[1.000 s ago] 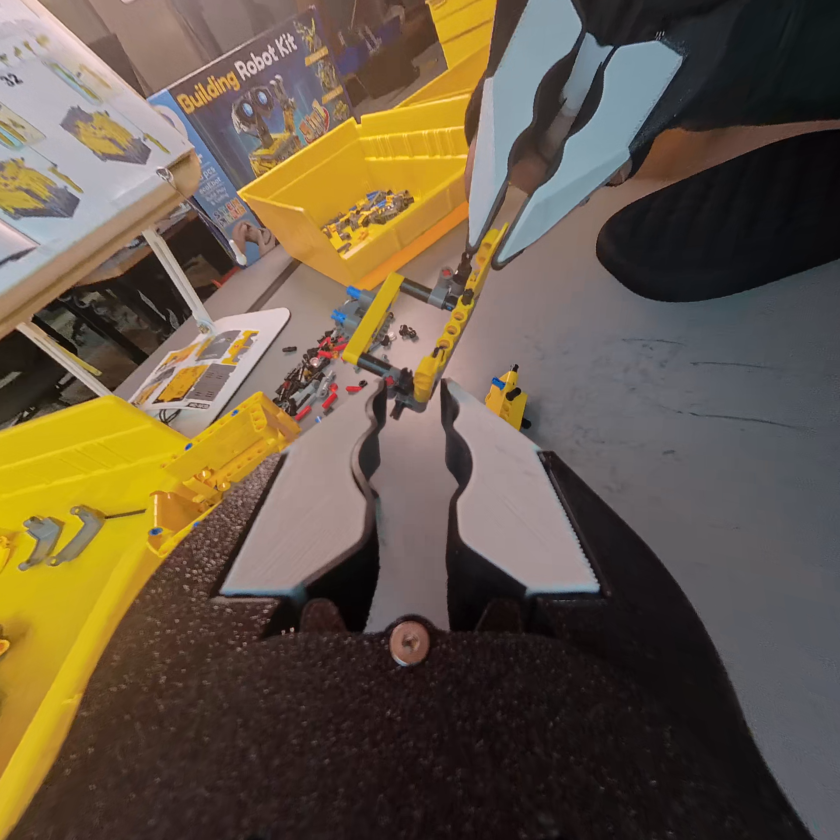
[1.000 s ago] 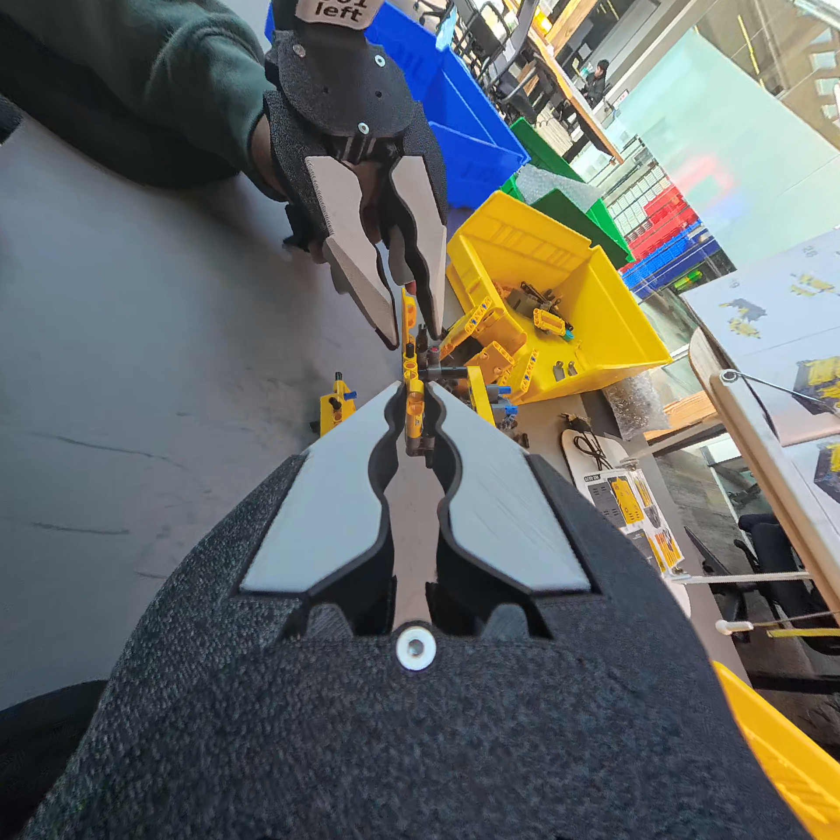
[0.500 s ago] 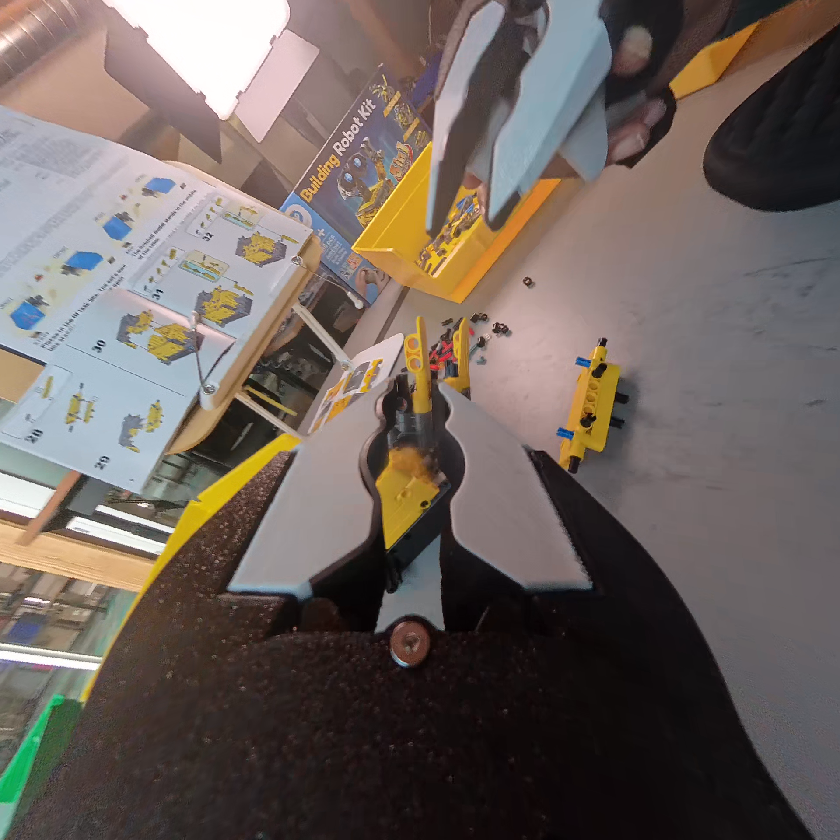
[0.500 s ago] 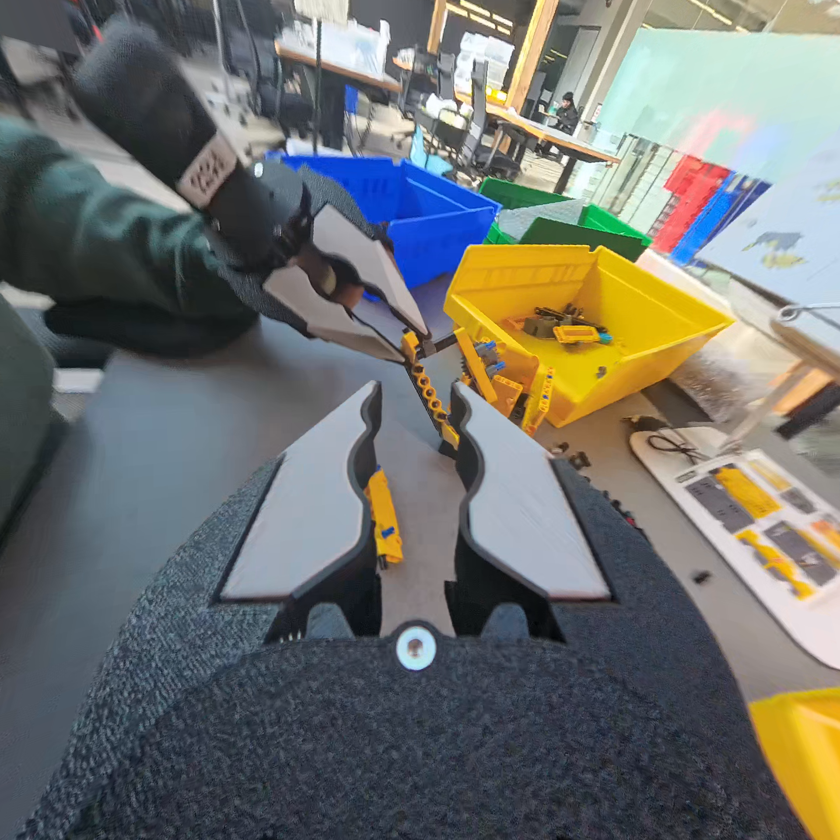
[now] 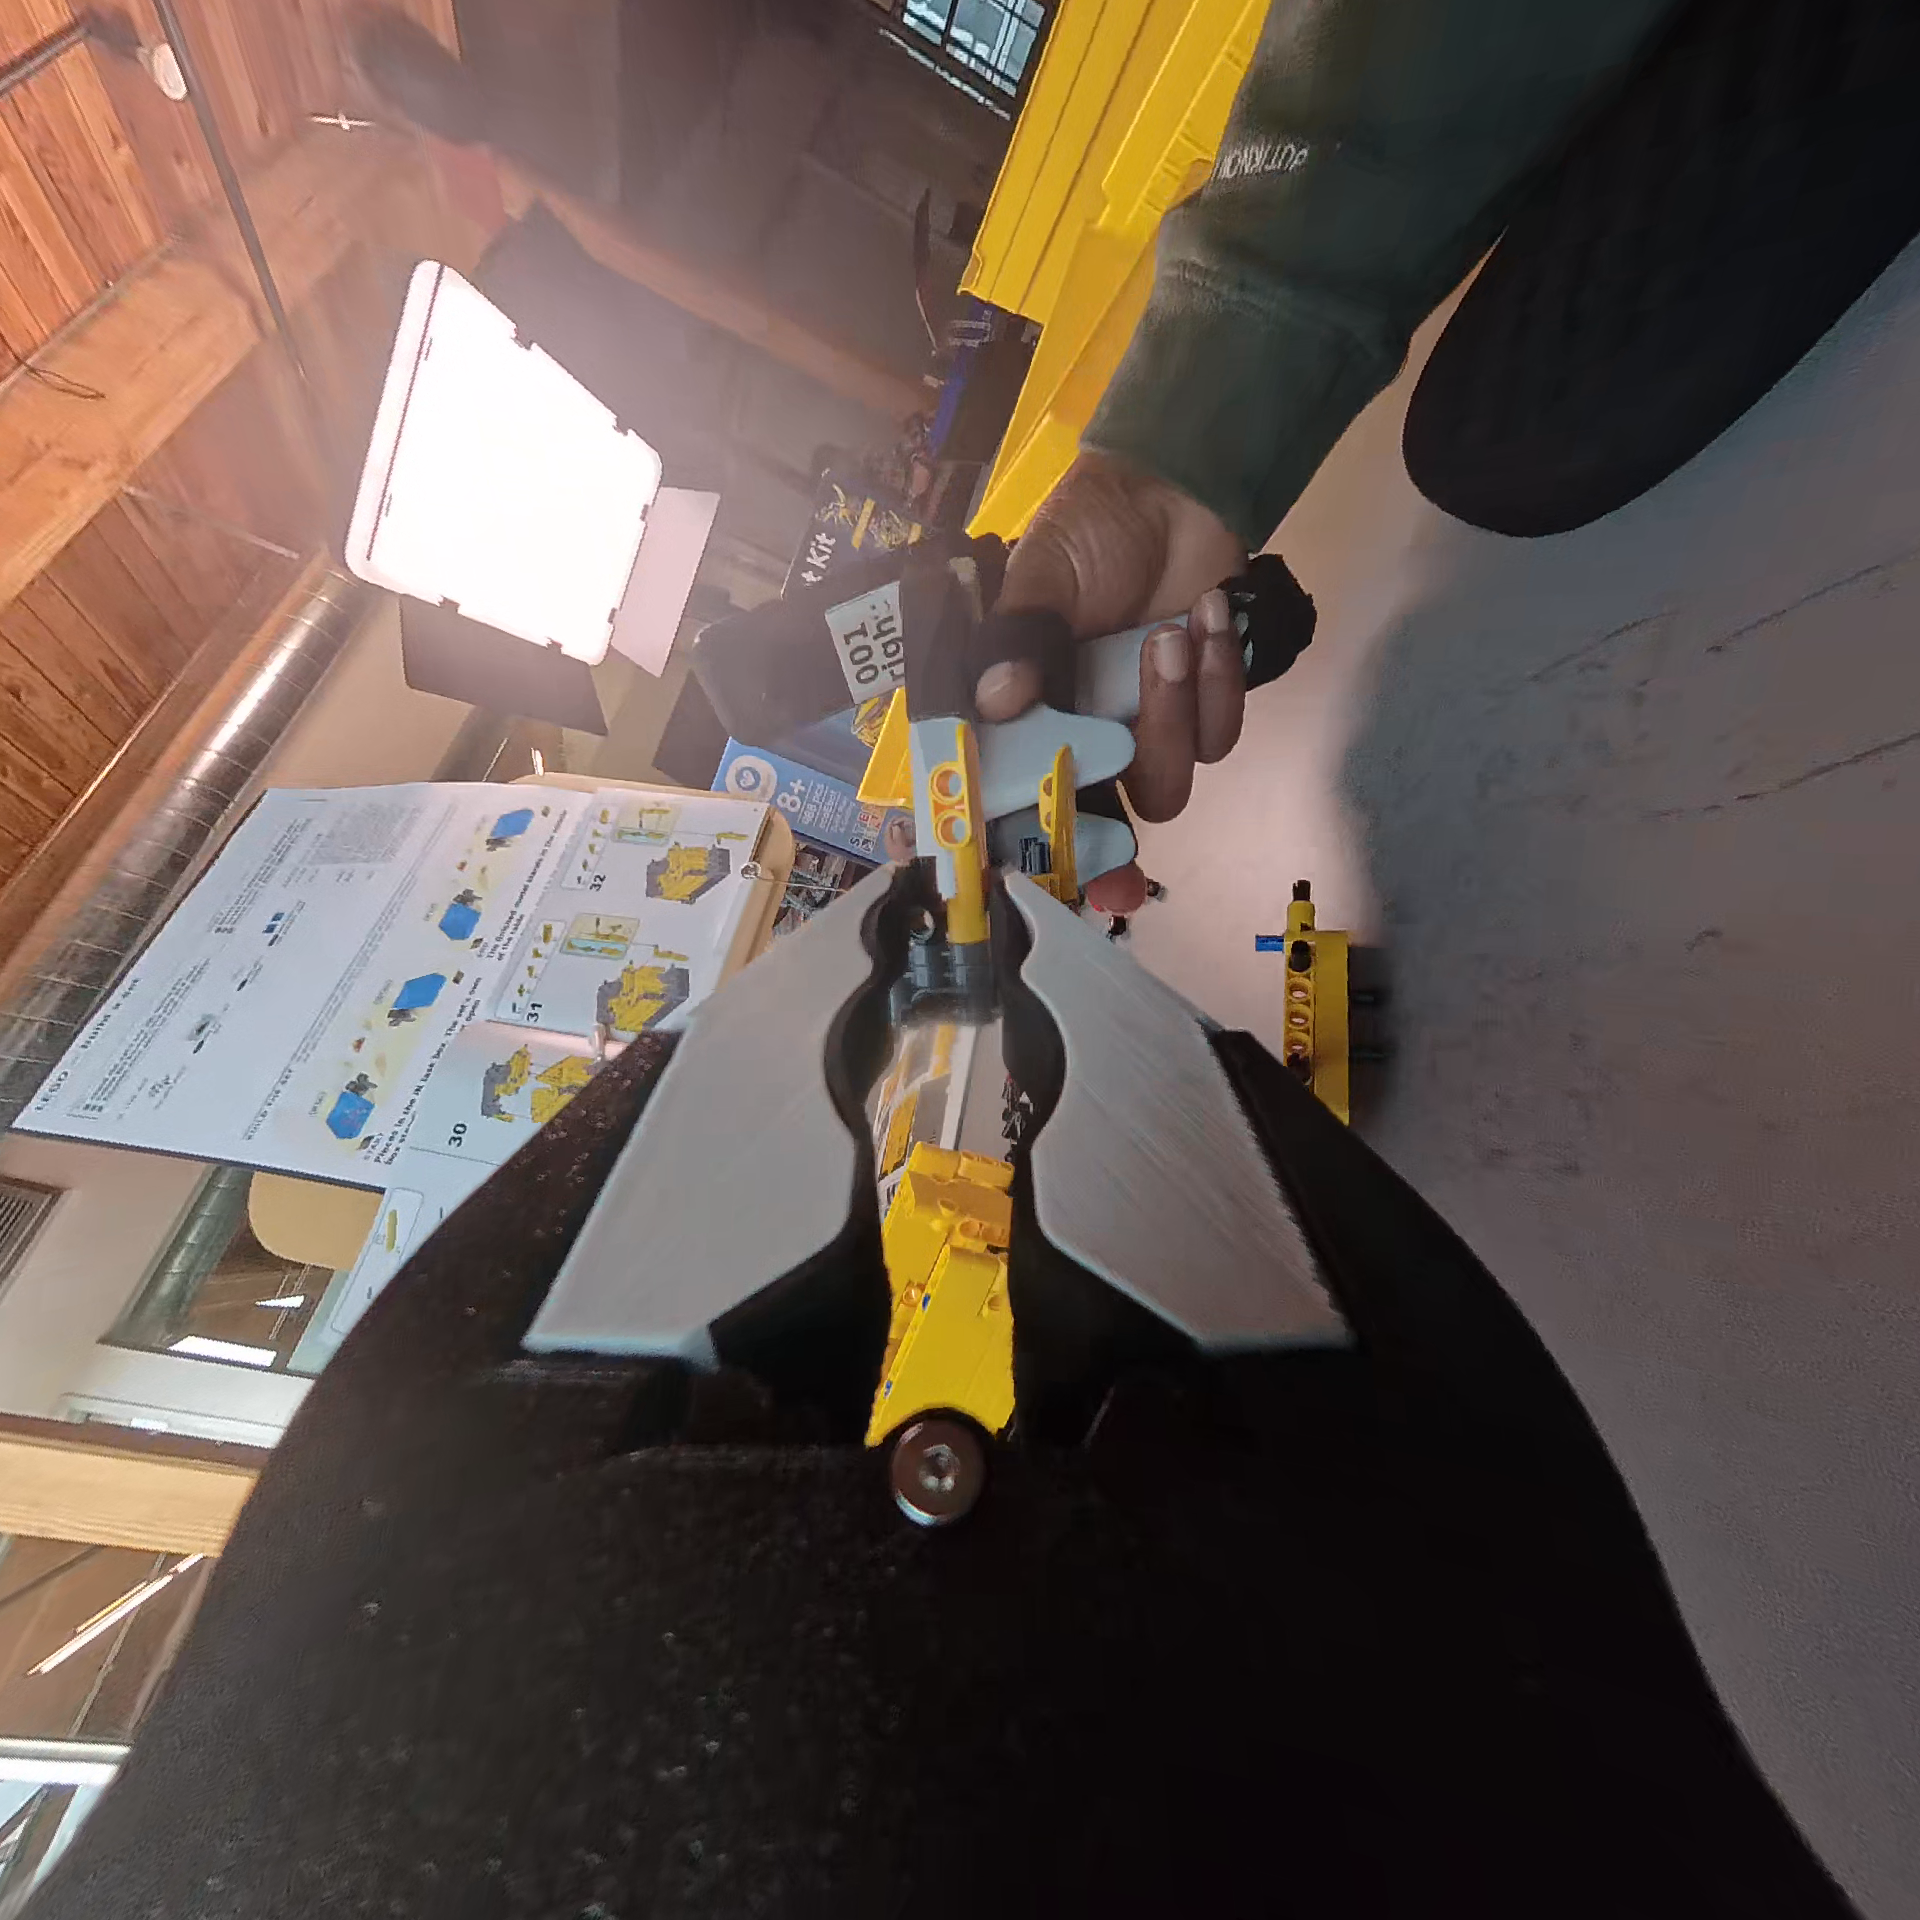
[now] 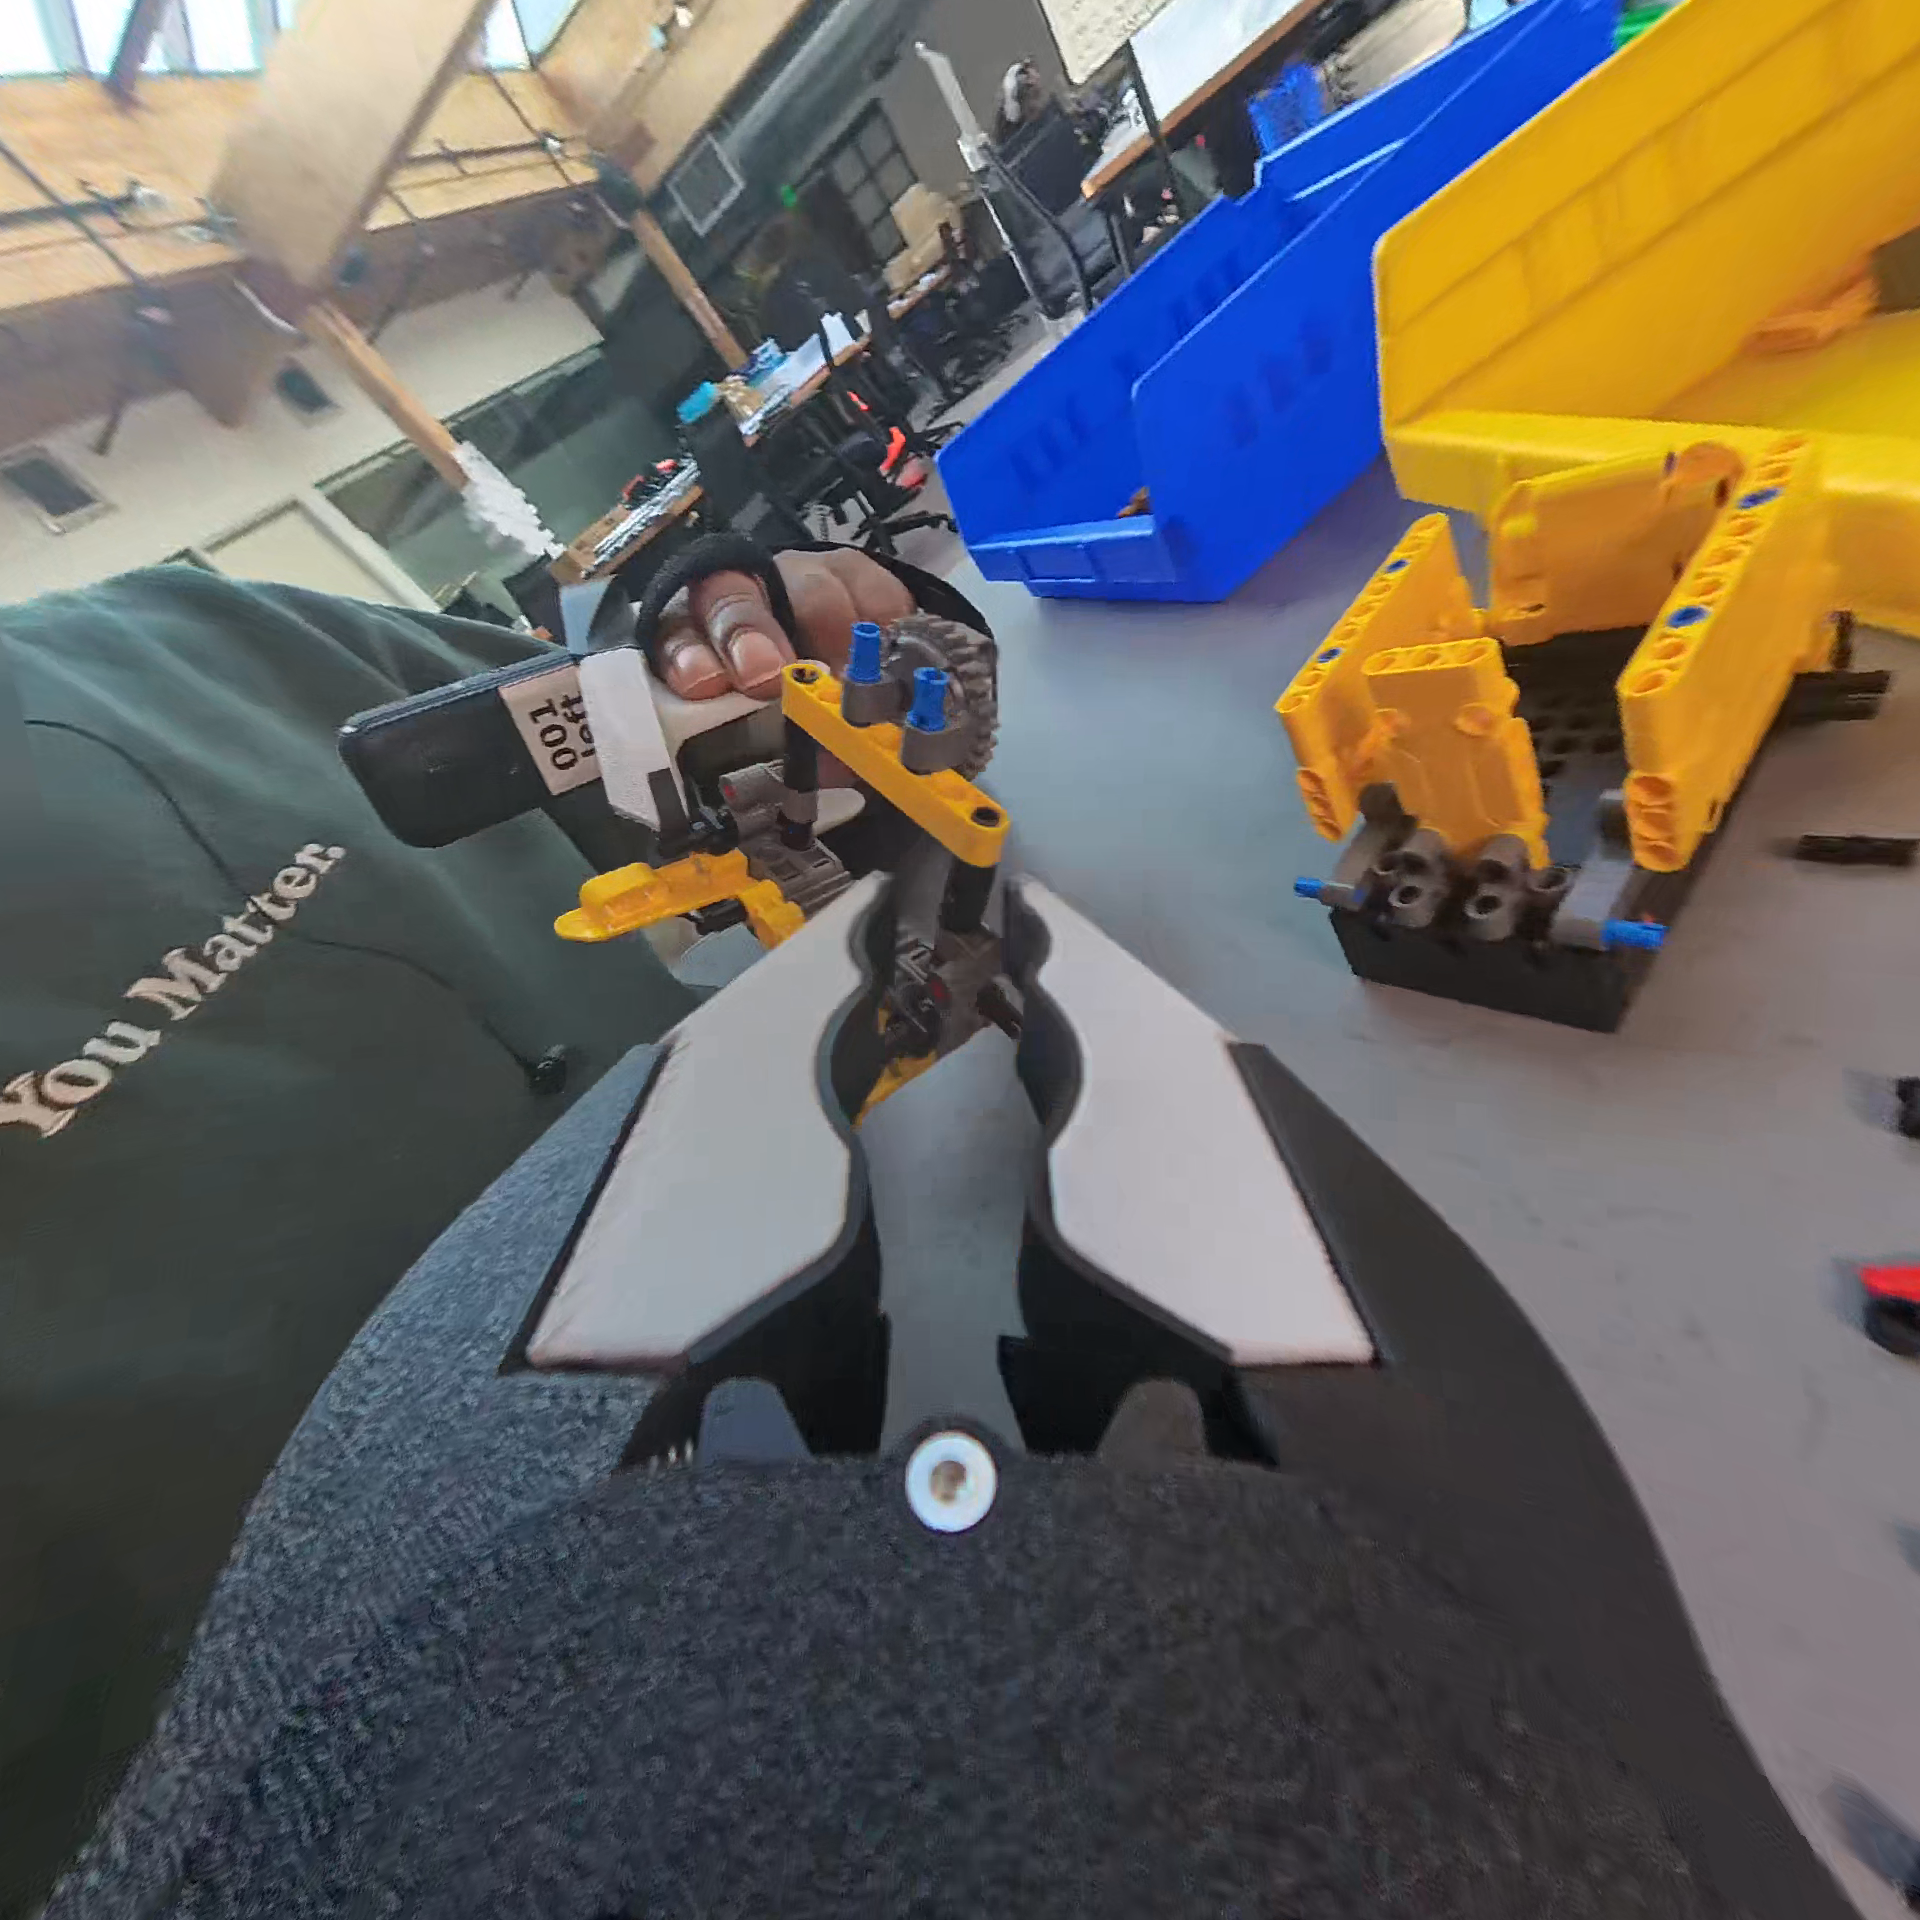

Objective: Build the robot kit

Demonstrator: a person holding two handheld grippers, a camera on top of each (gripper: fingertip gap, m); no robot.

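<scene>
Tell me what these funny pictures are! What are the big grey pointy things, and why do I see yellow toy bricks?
The grey pointy things are the two fingers of a pinching tool. A person holds one tool in each hand, and each tool carries a camera looking along its fingers.

One picture comes from the left gripper, the other from the right gripper. Each also shows the other tool farther off, with the person's hand around it.

Both grippers pinch the same small brick assembly, held up in the air: yellow beams, a grey gear and blue pins.

On the grey table stand a bigger yellow and black brick model, yellow and blue bins, and a small yellow piece. A building instruction sheet is propped up beside it.
</scene>
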